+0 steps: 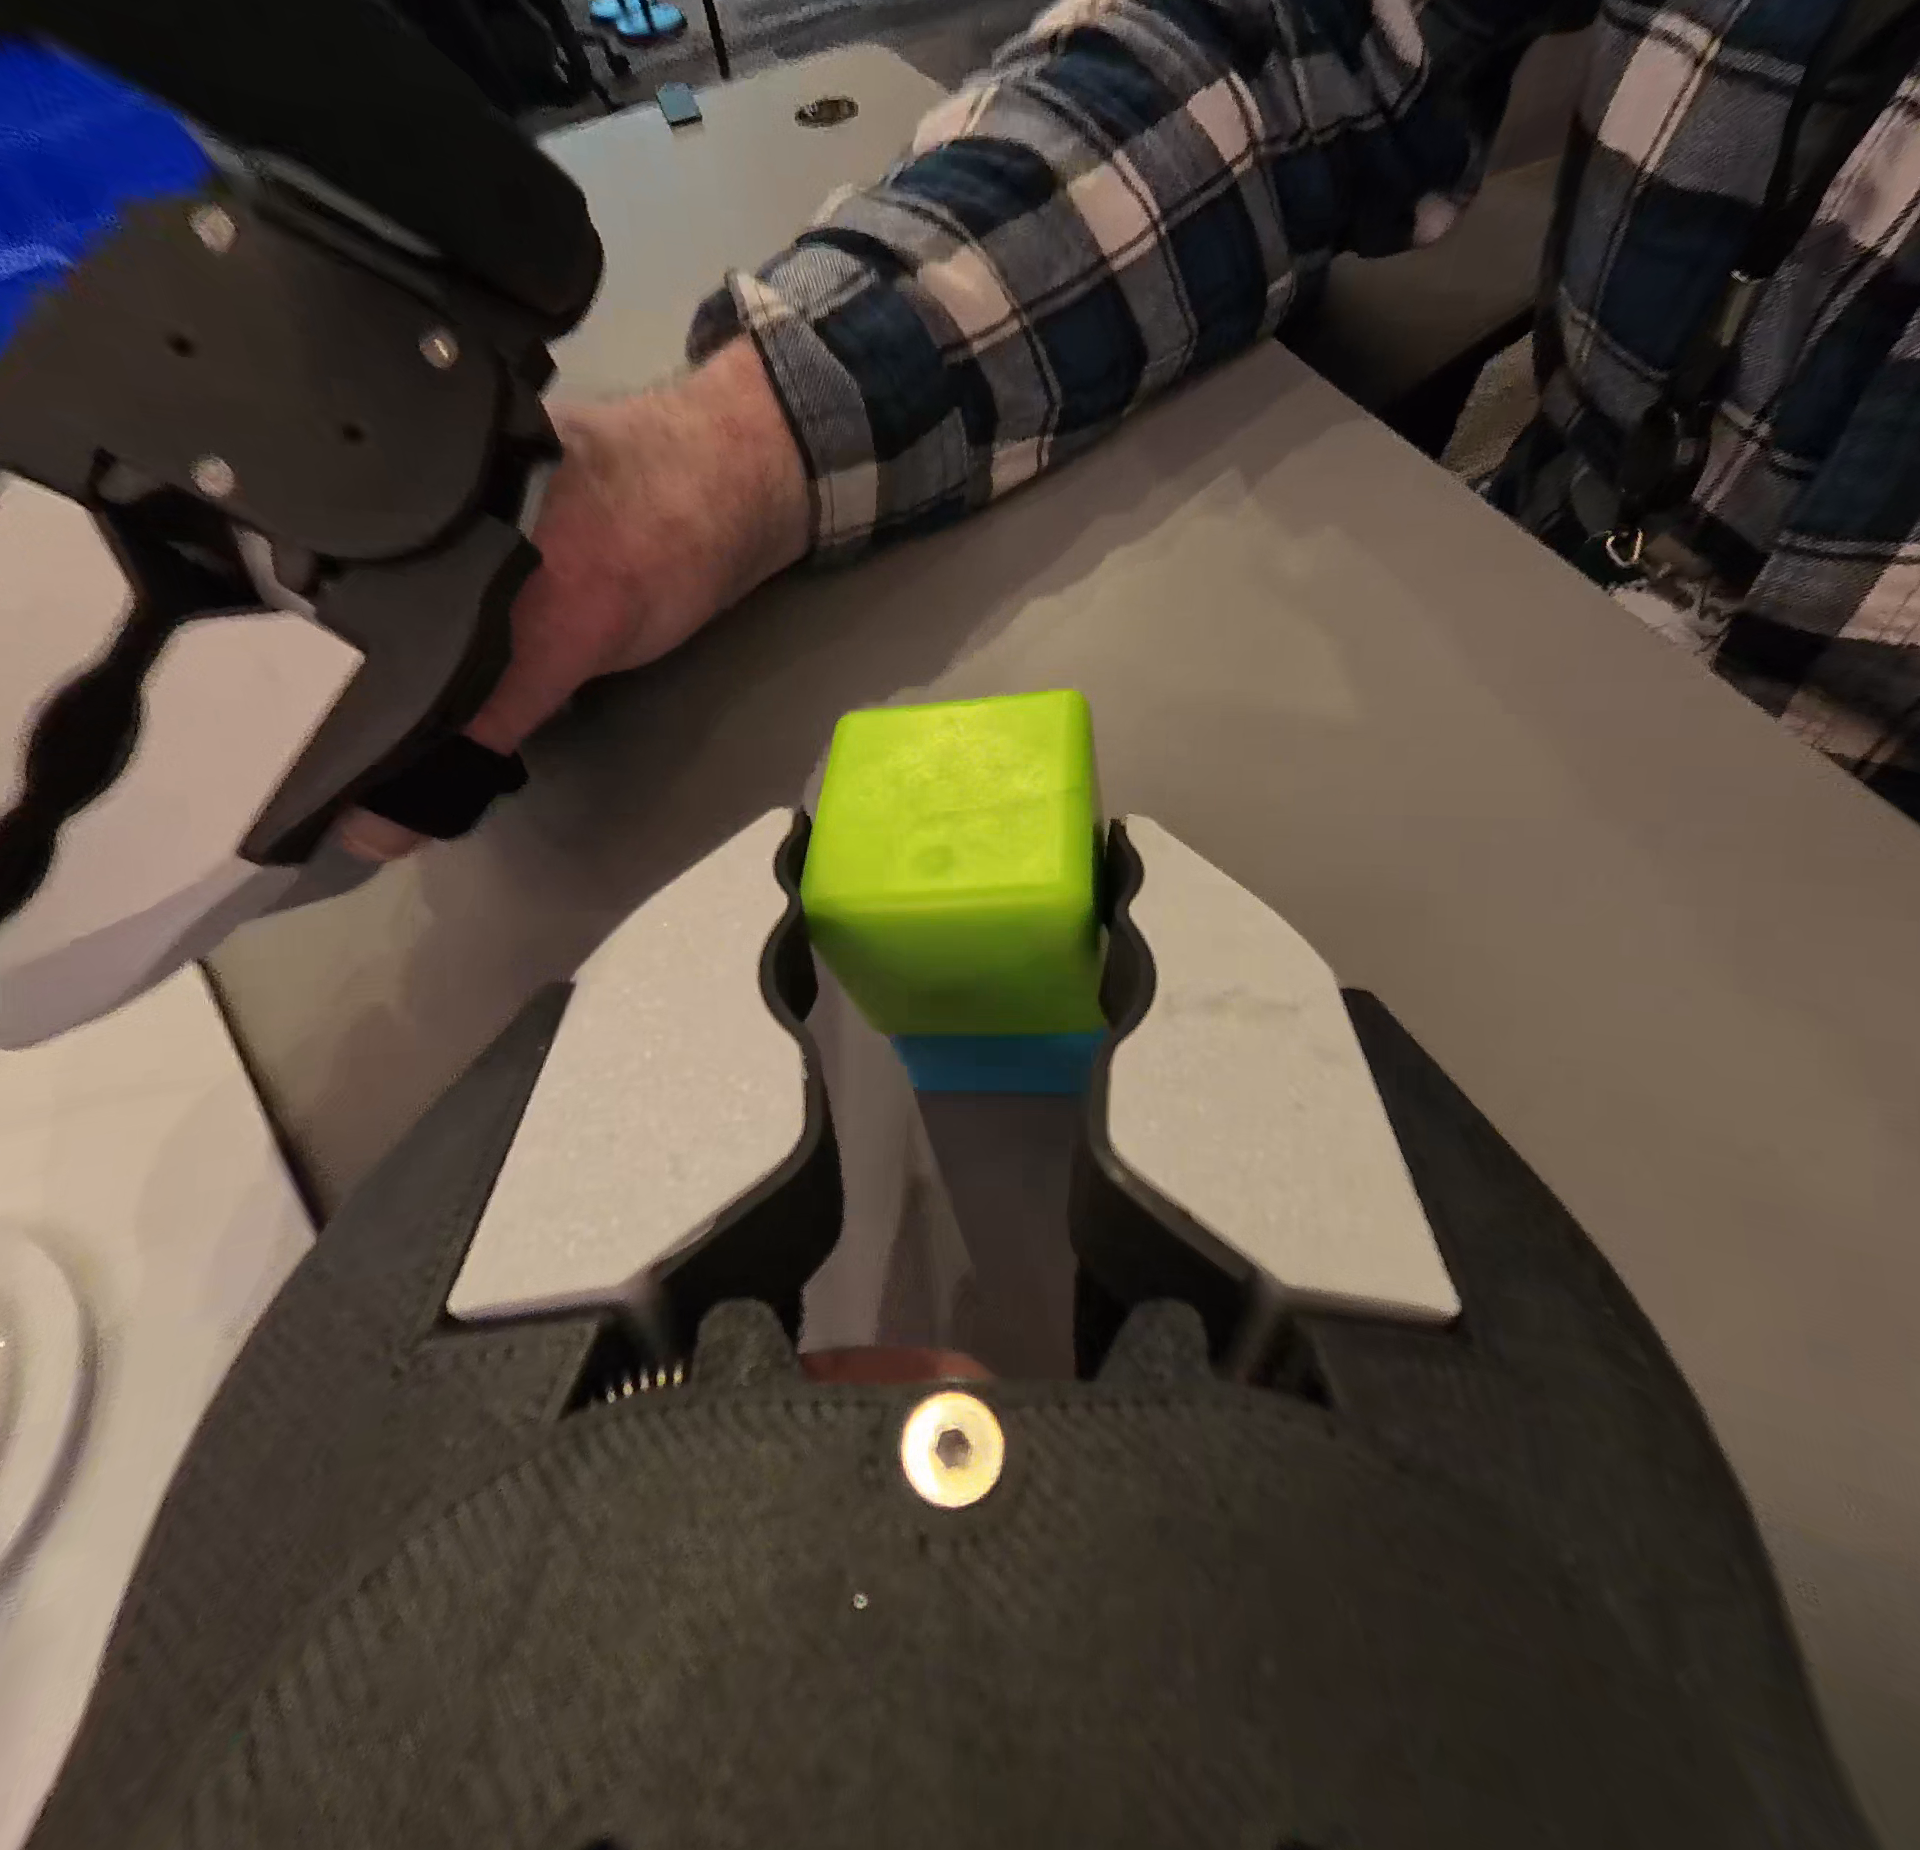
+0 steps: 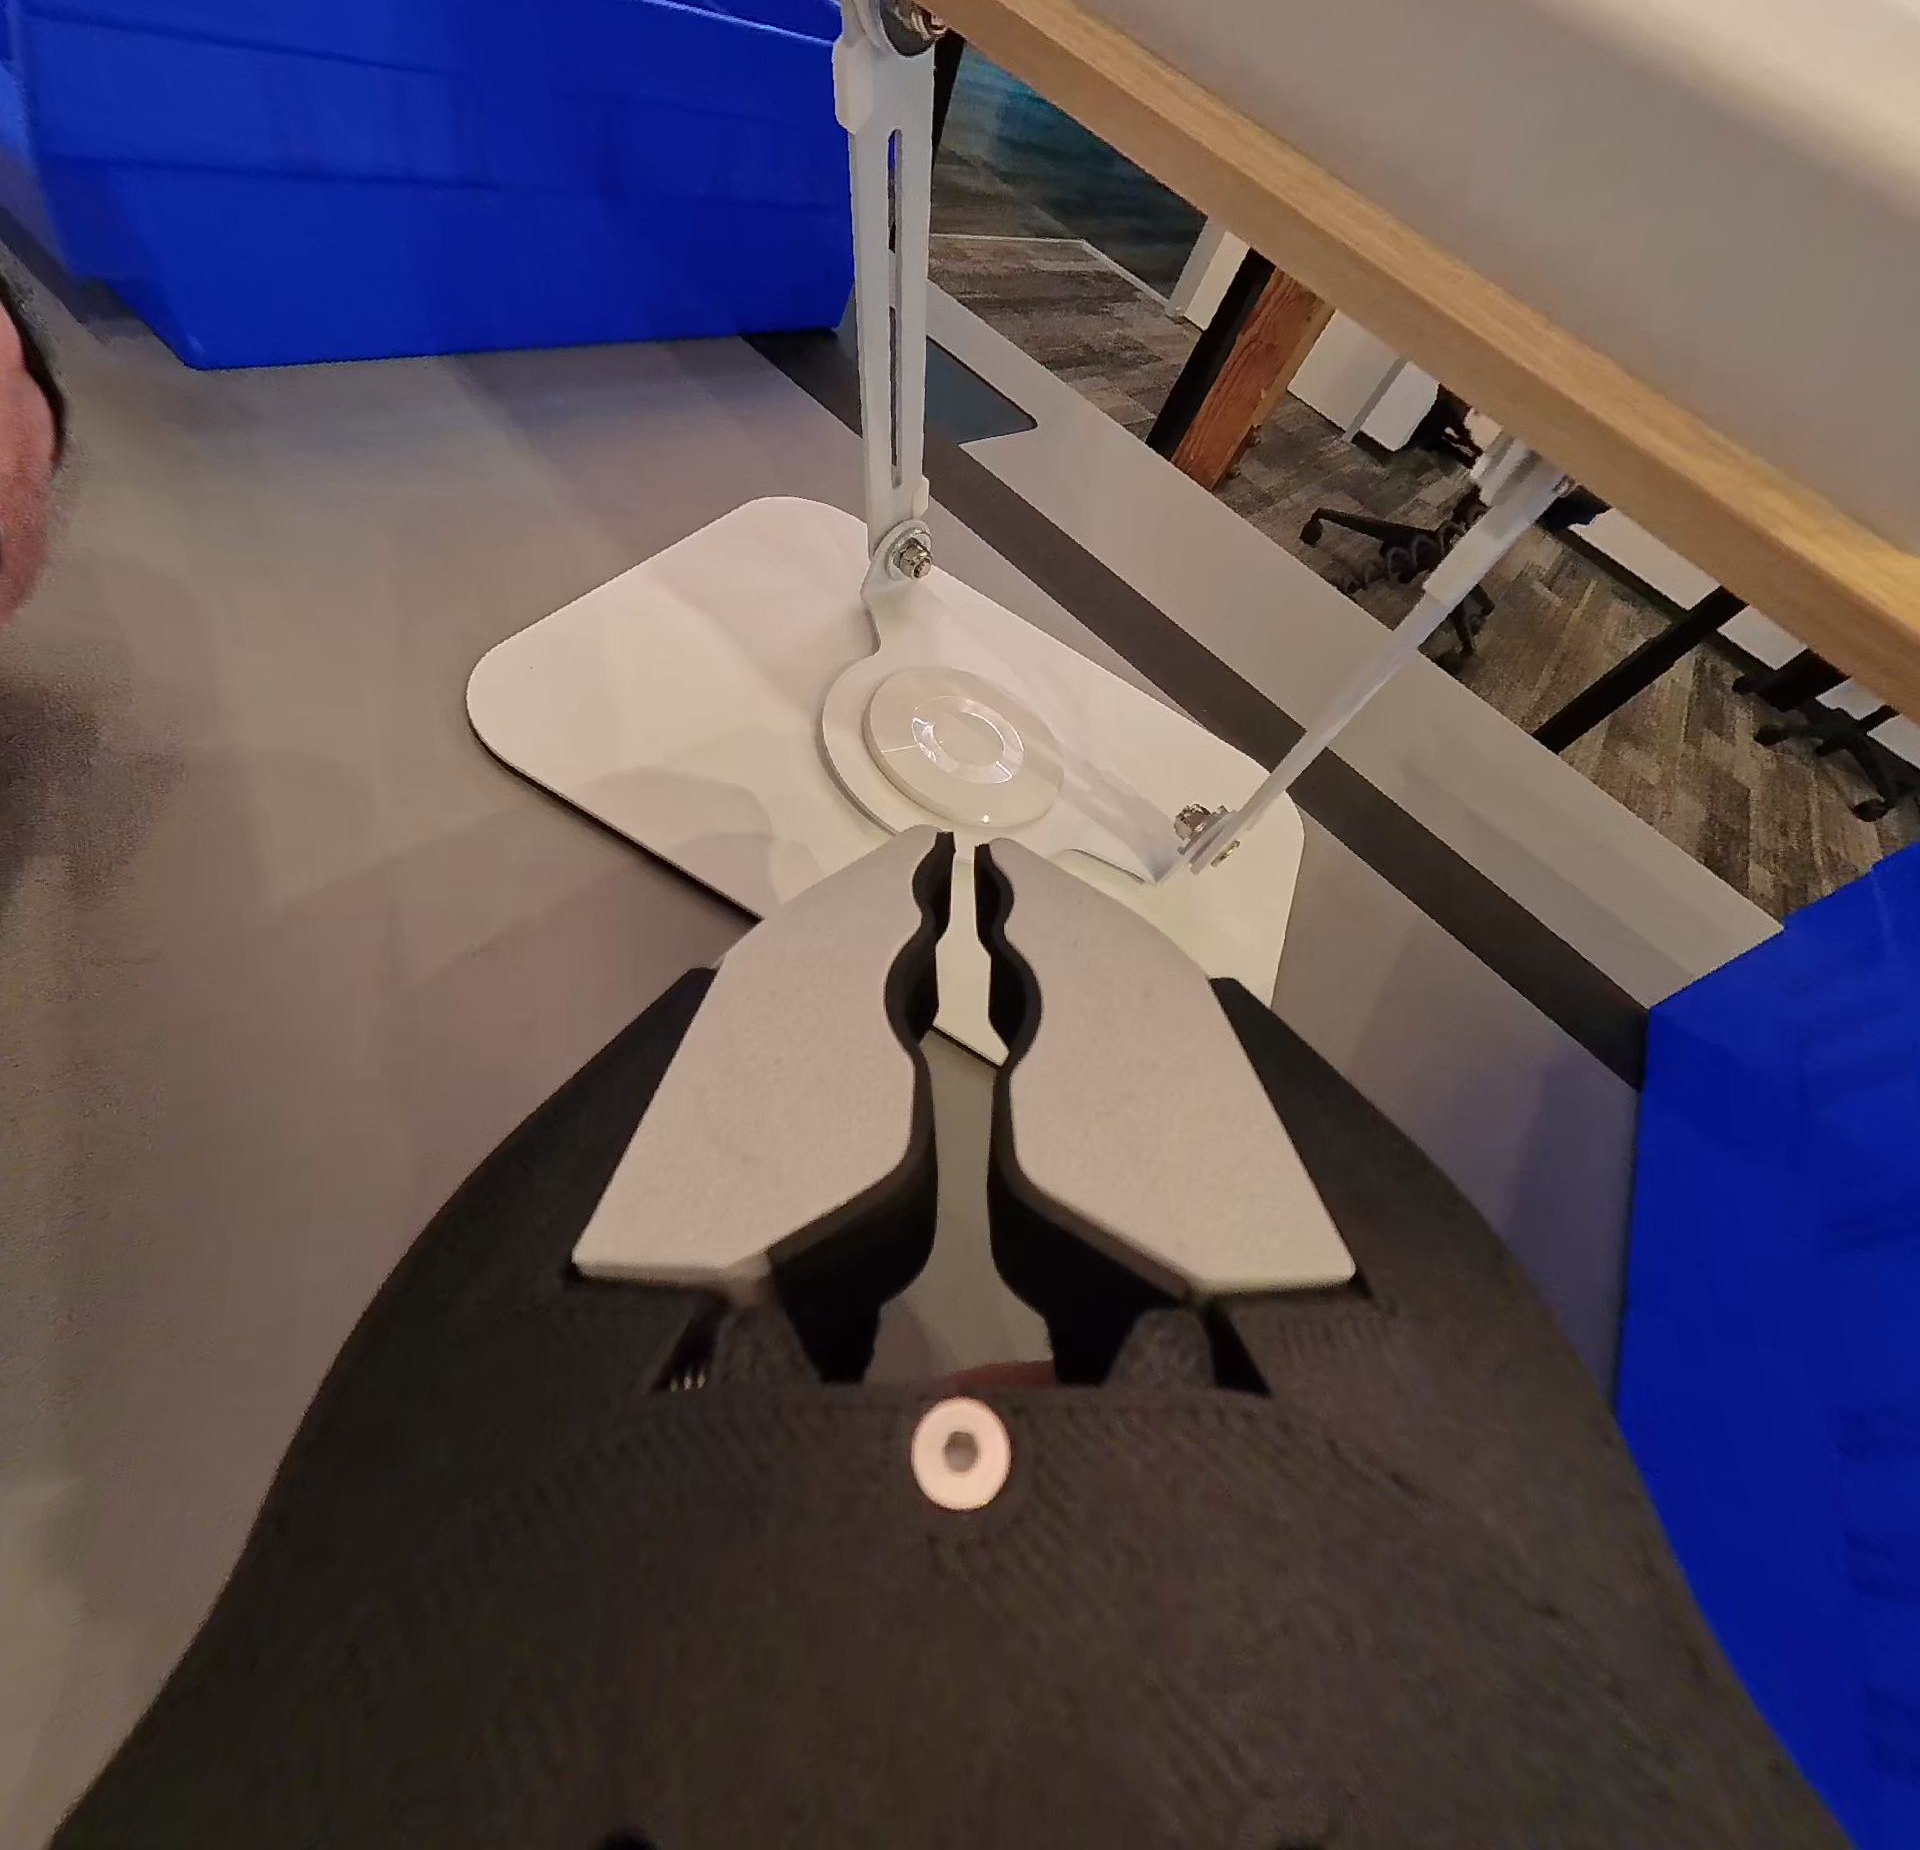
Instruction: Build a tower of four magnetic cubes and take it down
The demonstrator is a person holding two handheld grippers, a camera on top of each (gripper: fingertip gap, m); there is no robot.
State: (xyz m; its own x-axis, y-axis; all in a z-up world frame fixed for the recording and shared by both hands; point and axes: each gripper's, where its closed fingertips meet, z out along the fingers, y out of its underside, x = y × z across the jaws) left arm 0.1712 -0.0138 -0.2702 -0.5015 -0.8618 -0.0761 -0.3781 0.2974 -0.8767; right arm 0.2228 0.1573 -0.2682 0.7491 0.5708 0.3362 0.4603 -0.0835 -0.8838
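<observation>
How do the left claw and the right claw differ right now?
The left claw is shut on the green cube, which sits on a blue cube; the right claw holds nothing. The left claw's fingers stand a cube's width apart, while the right claw's are nearly together with a thin gap. The left claw is over the grey table; the right points at a white stand base. Both have grey fingers with black pads.

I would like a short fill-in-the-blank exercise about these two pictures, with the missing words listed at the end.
1. The left gripper is shut on a cube of ____ colour.
2. Directly under the green cube sits a ____ cube.
3. The right gripper holds ____ between its nearly closed fingers.
4. The right gripper points at a white stand base on the ____ table.

Missing words: green; blue; nothing; grey
</observation>
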